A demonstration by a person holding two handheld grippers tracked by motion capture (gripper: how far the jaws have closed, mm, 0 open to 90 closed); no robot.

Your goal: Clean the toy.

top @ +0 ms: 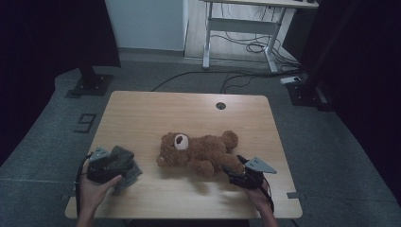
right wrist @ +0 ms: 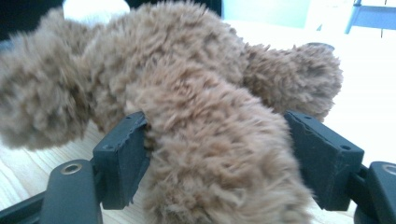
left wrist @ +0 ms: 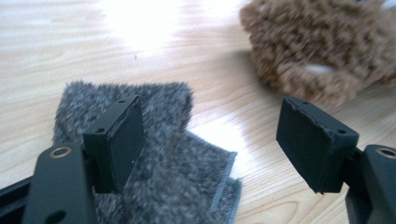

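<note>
A brown teddy bear [top: 198, 151] lies on its side in the middle of the wooden table [top: 142, 113], its head toward the left. My right gripper [top: 239, 164] is at its lower leg. In the right gripper view the furry leg [right wrist: 210, 140] fills the gap between the wide-set jaws of that gripper [right wrist: 217, 154], with fur brushing both pads. A grey fuzzy cloth [top: 133, 172] lies crumpled at the table's front left. My left gripper [left wrist: 210, 135] hovers open just over the cloth [left wrist: 177, 172], nothing between its pads, and the bear [left wrist: 317, 46] is blurred beyond.
A round cable hole [top: 221, 105] sits near the table's far edge. Behind the table stand a white desk frame [top: 236, 28] with loose cables on the floor and a dark stand base [top: 90, 82] at the left. Bare wood lies between cloth and bear.
</note>
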